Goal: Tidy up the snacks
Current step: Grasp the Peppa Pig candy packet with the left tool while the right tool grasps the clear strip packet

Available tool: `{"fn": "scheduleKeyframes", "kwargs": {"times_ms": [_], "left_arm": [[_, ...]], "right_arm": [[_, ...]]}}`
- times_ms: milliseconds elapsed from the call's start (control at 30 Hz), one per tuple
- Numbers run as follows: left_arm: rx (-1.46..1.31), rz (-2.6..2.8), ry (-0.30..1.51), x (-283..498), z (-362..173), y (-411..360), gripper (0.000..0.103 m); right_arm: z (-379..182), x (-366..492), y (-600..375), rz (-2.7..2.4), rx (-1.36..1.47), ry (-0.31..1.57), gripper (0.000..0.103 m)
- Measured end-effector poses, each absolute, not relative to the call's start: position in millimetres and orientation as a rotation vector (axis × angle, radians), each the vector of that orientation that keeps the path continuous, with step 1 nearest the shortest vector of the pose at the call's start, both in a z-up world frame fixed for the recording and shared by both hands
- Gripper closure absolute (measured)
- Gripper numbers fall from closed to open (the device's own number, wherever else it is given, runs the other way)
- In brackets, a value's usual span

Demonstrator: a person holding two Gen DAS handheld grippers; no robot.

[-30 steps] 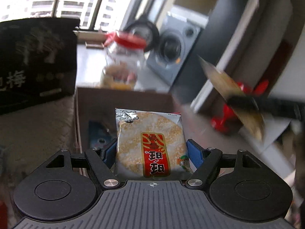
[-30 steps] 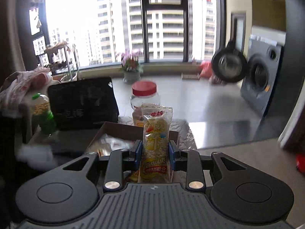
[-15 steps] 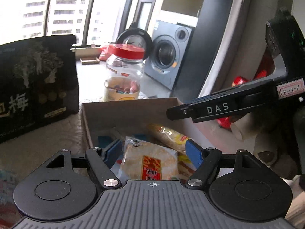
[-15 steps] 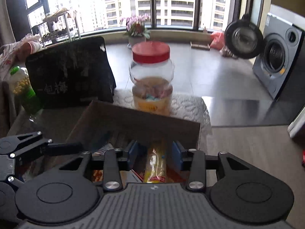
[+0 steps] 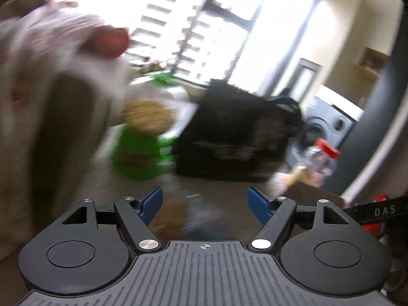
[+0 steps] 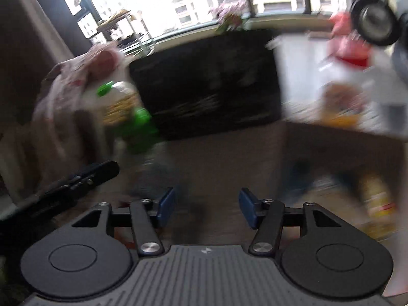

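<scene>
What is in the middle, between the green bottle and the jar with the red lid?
The big black bag stands between the green bottle and the red-lidded jar. The right wrist view shows it, though blurred.

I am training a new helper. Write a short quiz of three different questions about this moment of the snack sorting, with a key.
1. True or false: the left gripper holds a snack packet.
2. Which colour is the lid of the clear jar? A green, B red, C blue.
3. Fill in: the green bottle stands beside a large ____ bag.

Key:
1. False. Its jaws stand apart with nothing between them. The right gripper is also empty, its jaws opening.
2. B
3. black
</scene>
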State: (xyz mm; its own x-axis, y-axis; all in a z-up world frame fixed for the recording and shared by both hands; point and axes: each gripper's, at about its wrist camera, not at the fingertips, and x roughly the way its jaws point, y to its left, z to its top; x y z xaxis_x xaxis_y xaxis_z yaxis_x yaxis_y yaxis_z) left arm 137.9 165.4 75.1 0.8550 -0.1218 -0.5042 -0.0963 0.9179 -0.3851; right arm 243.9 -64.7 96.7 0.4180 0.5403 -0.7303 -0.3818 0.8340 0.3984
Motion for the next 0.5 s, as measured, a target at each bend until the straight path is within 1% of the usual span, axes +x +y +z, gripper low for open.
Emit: {"fn": "scheduleKeyframes", "kwargs": {"times_ms": [133,233,300,333,400,467,500], "left_arm": [[-0.429,-0.001,0.581,108,60,191,0.024],[-0.391,-0.022,0.611,90,52,194,0.024],[-0.364,-0.049,0.644,82,46,191,0.024],[-0.357,-0.058,0.656,82,44,187,0.024],[-0.356,-0.074,0.675,77,36,185,0.024],[-0.374,-0.090,0.675,74,32,184,0.024],[-0.385,-0.096,0.671,73,31,185,0.024]], "right_arm": [[73,254,-8,0.599,0.217,1.065,0.047],[60,266,31,0.565,0.166,1.048,0.047],[56,273,53,0.561,0.097,1.006,0.046],[57,275,63,0.549,0.037,0.963,0.043],[55,279,83,0.538,-0.094,0.898,0.042],[48,285,98,0.575,-0.211,0.908,0.041],[46,287,98,0.579,-0.223,0.923,0.041]]}}
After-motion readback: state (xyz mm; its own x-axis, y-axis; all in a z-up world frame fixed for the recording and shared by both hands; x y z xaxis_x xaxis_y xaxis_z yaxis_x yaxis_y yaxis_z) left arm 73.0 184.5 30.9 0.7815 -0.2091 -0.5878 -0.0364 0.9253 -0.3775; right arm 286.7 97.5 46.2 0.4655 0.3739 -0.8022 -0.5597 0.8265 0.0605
